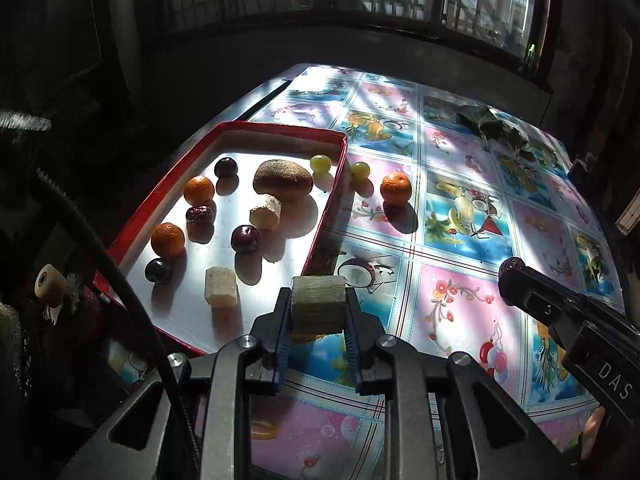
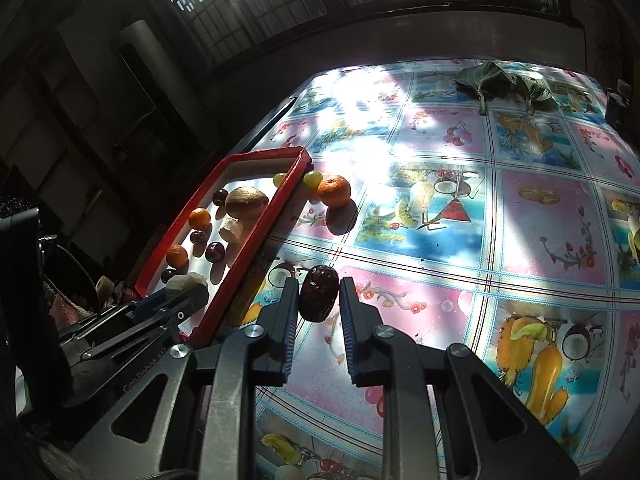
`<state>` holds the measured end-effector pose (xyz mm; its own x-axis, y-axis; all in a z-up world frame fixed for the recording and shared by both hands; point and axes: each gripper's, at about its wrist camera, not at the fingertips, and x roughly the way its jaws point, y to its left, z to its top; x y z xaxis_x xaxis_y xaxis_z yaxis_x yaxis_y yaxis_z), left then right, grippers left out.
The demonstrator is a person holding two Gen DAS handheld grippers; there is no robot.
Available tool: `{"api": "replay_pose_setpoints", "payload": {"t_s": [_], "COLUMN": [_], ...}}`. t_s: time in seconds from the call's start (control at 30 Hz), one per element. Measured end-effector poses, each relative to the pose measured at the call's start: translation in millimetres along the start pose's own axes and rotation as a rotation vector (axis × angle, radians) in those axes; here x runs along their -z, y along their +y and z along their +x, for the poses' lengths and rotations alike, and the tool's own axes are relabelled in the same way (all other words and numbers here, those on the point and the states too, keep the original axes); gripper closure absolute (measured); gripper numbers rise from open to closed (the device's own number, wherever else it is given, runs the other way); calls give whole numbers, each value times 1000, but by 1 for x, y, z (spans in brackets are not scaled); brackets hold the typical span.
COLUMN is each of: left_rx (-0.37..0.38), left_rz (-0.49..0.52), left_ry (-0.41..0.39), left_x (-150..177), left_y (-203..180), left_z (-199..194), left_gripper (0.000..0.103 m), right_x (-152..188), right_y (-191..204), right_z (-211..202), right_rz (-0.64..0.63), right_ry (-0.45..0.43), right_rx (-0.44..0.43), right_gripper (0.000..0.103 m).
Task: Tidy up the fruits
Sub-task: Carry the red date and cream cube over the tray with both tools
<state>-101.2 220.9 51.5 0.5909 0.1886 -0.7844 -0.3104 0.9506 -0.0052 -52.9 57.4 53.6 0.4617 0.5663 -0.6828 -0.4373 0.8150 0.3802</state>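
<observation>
Left wrist view — left gripper (image 1: 319, 312): pinched on a pale cane chunk (image 1: 319, 304), held above the cloth just right of the tray's near right corner
Left wrist view — tray (image 1: 280, 130): red-rimmed, left half of the table; oranges, dark plums, a kiwi (image 1: 283, 180), a date and two more chunks are seen inside
Left wrist view — chunk axis: cut faces lie against the pads, so the long axis runs left to right
Left wrist view — step advice: the chunk is best carried left over the rim and set on bare tray floor near the other chunks
Right wrist view — right gripper (image 2: 319, 300): clamped on a dark date (image 2: 314, 294), right of the tray
Right wrist view — date axis: it runs near to far along the fingers, tip pointing far
Right wrist view — left outside: an orange (image 2: 335, 190) and a grape (image 2: 312, 179), beside the tray's far right corner
</observation>
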Motion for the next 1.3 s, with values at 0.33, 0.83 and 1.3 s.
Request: {"api": "replay_pose_setpoints", "payload": {"t_s": [0.33,0.83,1.3], "left_rx": [-16,-64,-29], "left_rz": [-27,-164,-269], "left_ry": [-11,-1,30], "left_x": [2,-6,3], "left_y": [20,92,142], "left_z": [-4,-2,16], "left_gripper": [80,80,80], "right_x": [-1,-16,-15], "right_y": [19,58,99], "right_z": [5,33,77], "right_rz": [-30,-85,-140], "right_ry": [9,39,118], "right_rx": [-15,-77,-147], "right_gripper": [81,81,81]}}
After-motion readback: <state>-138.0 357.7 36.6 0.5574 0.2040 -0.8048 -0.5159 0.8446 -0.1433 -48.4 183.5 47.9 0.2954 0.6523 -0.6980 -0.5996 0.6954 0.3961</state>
